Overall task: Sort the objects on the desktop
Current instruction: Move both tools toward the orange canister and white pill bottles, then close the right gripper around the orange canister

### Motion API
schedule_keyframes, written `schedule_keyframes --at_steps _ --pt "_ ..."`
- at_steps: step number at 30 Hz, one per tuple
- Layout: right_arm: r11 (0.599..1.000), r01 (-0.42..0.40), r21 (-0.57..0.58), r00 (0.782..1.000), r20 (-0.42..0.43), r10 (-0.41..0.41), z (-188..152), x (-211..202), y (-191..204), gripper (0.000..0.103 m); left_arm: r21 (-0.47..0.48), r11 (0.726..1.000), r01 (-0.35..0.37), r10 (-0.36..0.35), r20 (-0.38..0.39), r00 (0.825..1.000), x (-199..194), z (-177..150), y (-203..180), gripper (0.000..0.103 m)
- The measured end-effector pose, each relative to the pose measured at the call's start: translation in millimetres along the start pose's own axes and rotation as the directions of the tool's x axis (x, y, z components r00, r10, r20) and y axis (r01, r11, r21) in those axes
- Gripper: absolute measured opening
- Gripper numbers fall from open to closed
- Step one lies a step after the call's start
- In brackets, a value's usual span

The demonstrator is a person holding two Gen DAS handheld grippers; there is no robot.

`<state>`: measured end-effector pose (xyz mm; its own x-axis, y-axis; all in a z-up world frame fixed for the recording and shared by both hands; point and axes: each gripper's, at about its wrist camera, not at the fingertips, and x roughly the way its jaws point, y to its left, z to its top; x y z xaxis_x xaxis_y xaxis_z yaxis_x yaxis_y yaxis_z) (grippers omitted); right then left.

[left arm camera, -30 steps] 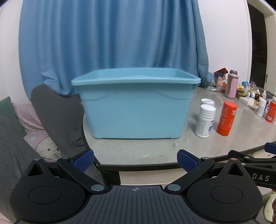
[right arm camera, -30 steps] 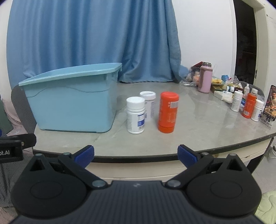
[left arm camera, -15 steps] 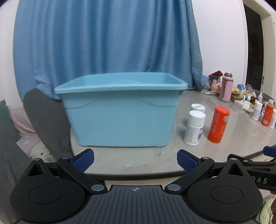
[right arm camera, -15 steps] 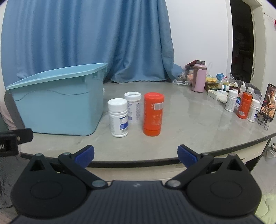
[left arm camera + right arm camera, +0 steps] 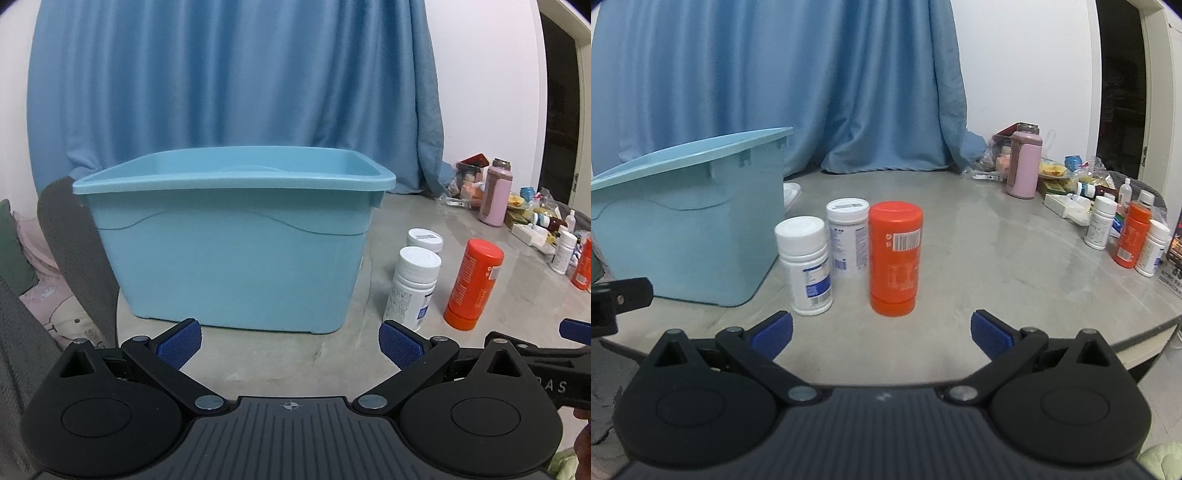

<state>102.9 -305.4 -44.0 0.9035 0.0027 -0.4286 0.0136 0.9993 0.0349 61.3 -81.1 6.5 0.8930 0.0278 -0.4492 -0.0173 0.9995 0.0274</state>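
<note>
My left gripper (image 5: 290, 345) hangs low over the near edge of the round grey stone-look table (image 5: 332, 354), its 2 blue-padded fingers (image 5: 179, 343) spread wide apart with nothing between them. Dead ahead at 12 o'clock stands the large light-blue plastic storage bin (image 5: 236, 251), open at the top; I cannot see what lies inside it. Off at 2 o'clock from this gripper stand 3 upright containers close together: a white plastic pill bottle with a ribbed white cap (image 5: 412, 290), a second white bottle with a flat labelled lid (image 5: 424, 239) right behind it, and a tall orange cylindrical plastic container (image 5: 472, 284) just beside them to the right.

My right gripper (image 5: 881, 338) is likewise spread wide and holds nothing, poised above the table's near rim. From it the orange container sits at 12 o'clock, the ribbed-cap bottle at 11 o'clock and the flat-lid bottle between and behind those 2. The ribbed-cap bottle and the flat-lid bottle look to be touching or nearly so; I cannot tell which. The bin lies at 10 o'clock, near the bottles but apart from them.

At 2 o'clock, well apart along the far right edge, stands a pink insulated flask (image 5: 1023, 166) among a clutter of small bottles and packets (image 5: 1123, 229). A long blue fabric curtain (image 5: 775, 81) hangs behind the table.
</note>
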Motion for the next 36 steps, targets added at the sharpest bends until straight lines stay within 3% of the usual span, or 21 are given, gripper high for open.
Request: schedule_keyframes --at_steps 28,29,30,36 --pt "0.999 -0.029 -0.031 0.999 -0.037 0.028 32 117 -22 0.100 -0.046 0.990 -0.134 0.134 -0.017 0.991 40 19 -19 0.103" --pt "0.999 -0.036 -0.035 0.999 -0.035 0.035 33 119 -21 0.090 -0.046 0.990 -0.137 0.136 -0.017 0.991 41 20 -19 0.103" --pt "0.998 -0.044 -0.040 0.999 -0.034 0.043 34 121 -20 0.052 -0.046 0.989 -0.139 0.138 -0.019 0.990 41 20 -19 0.103" --pt "0.999 -0.053 -0.004 0.997 -0.050 0.053 33 112 -25 0.050 -0.028 0.991 -0.132 0.131 -0.019 0.991 43 21 -22 0.103"
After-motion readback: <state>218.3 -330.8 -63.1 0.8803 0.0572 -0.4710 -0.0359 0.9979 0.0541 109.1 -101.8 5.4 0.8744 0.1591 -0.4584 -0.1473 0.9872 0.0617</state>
